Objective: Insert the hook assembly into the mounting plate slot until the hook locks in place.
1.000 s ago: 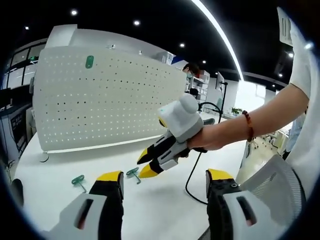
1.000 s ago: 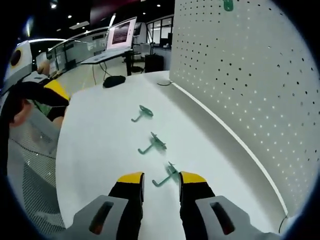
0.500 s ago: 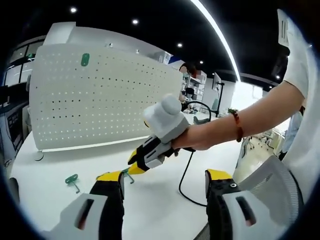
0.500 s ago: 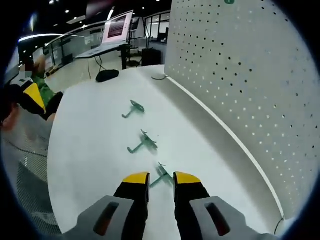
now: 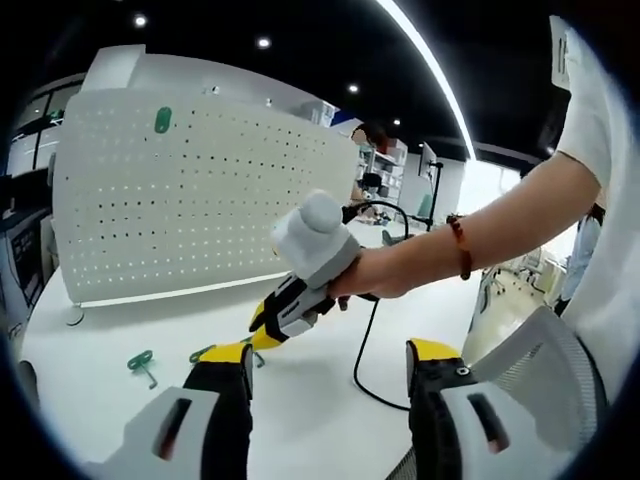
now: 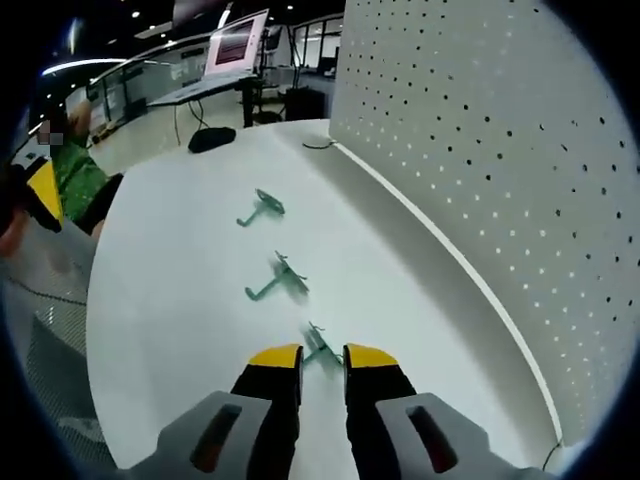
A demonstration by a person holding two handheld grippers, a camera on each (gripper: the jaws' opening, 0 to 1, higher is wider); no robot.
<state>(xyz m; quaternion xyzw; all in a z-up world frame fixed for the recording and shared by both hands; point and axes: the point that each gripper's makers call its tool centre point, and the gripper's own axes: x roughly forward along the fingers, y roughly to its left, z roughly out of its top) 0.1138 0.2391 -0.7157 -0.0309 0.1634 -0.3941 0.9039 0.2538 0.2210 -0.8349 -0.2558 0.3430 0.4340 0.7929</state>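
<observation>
Landmark: the white perforated pegboard panel (image 5: 200, 190), standing upright on the white tabletop (image 6: 190, 300).

Right gripper (image 6: 322, 358): yellow-tipped jaws nearly closed around the nearest small green plastic hook (image 6: 318, 345), which lies on the tabletop in front of the pegboard's lower edge. The tips hide the contact, so I can't tell whether the pads actually clamp it or only bracket it. From the left gripper view, the same gripper (image 5: 262, 328) is held in a person's hand (image 5: 372, 276) and points down at the tabletop in front of the pegboard, with a bit of green at its tips.

Two more green hooks lie in a row parallel to the pegboard's base: the middle hook (image 6: 277, 280) just beyond the gripped one, the far hook (image 6: 260, 208) farther along the same line. All three are well clear of the panel and lie flat on the tabletop.

One green oval hook plate (image 5: 162, 120) is already mounted high on the pegboard, near its upper left corner in the left gripper view.

Left gripper (image 5: 330, 358): jaws spread wide, nothing between them, above the tabletop in front of the pegboard. Another green hook (image 5: 142, 364) lies on the tabletop just left of its left jaw.

A black cable (image 5: 362, 350) runs across the tabletop by the pegboard's right end. A black computer mouse (image 6: 212, 139) sits past the pegboard's far end.
</observation>
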